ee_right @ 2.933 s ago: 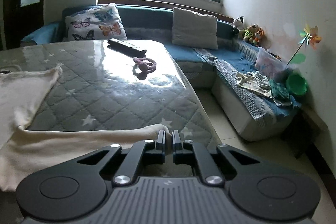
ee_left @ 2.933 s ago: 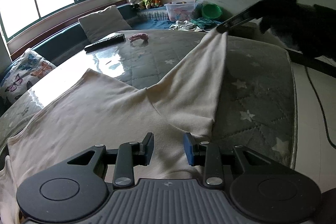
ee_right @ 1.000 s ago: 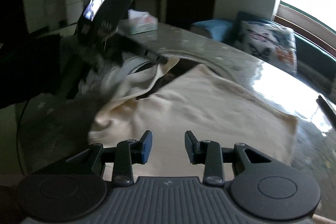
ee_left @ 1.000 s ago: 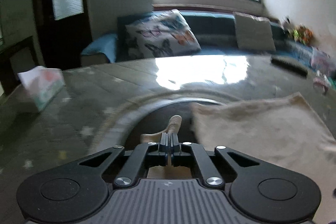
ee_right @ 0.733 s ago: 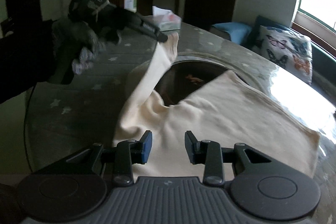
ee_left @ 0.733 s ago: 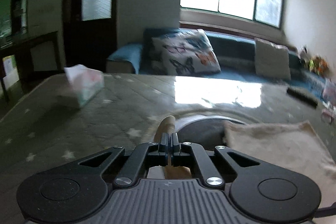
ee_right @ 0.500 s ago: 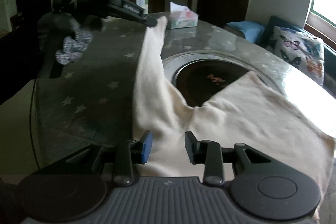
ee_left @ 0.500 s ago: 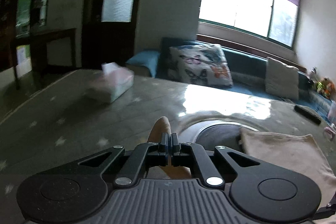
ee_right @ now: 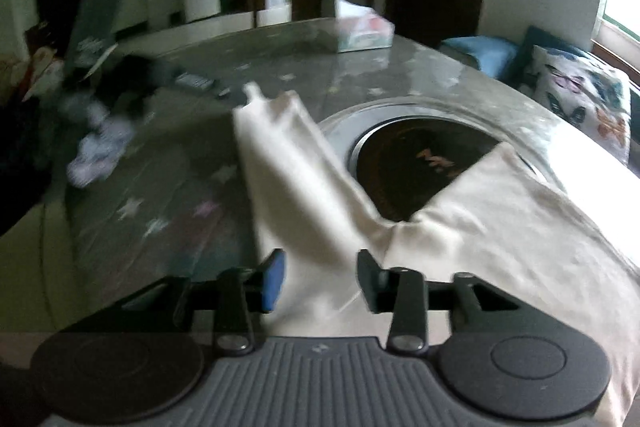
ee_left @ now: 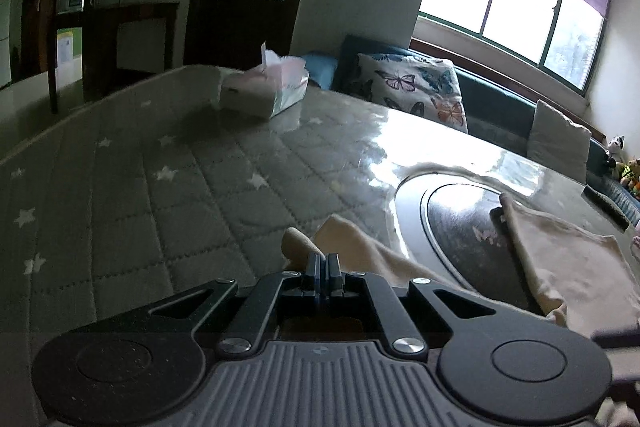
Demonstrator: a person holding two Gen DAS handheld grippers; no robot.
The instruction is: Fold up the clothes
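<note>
**2 grippers, 1 cream garment on the quilted table**

2 grippers work over the same cream garment point(ee_right: 500, 227), which lies spread on the right part of a table covered with a grey star-patterned quilted cover point(ee_left: 180, 187) under a glossy clear sheet.

Nearest, the right gripper point(ee_right: 320, 277) hangs just above the garment's near edge with its jaws parted and opening; cloth shows in the gap below them, but the pads do not press on it. From there 1 long strip of the garment point(ee_right: 288, 179), seemingly a sleeve, runs up and away to the left toward the left gripper, whose blurred dark shape sits at that strip's far tip.

Seen from the left wrist, the left gripper point(ee_left: 326, 267) is pinched tight on the sleeve end, a small roll of cream cloth poking out just past its fingertips point(ee_left: 314, 265). The rest of the strip trails off to the right of it.

Beyond the sleeve, a dark round inset point(ee_right: 420, 163) sits in the table's middle, partly covered by the garment's body. Farther on, a tissue box point(ee_left: 264, 91) stands near the table's far edge. Behind that, a butterfly-print cushion point(ee_left: 416, 91) rests on a teal sofa under a bright window point(ee_left: 516, 15).
</note>
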